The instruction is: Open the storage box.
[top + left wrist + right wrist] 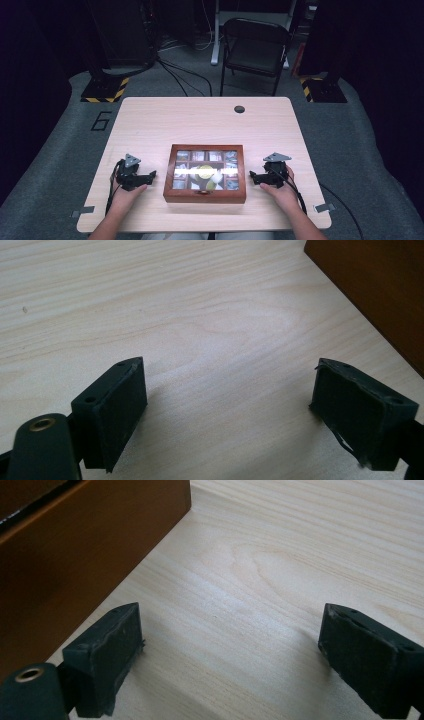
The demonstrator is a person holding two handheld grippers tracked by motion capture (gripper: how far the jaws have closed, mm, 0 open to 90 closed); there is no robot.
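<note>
High view: a wooden box w/ a glass lid is seen at lower centre of the frame, on a pale wood table. It is flanked by two hand-held grippers, each just beside it but apart. The left gripper is held at lower left of the frame, the right gripper at lower right. Both sets of jaws are spread wide w/ nothing between them; bare tabletop is seen in the gaps in the gripper views.
</note>
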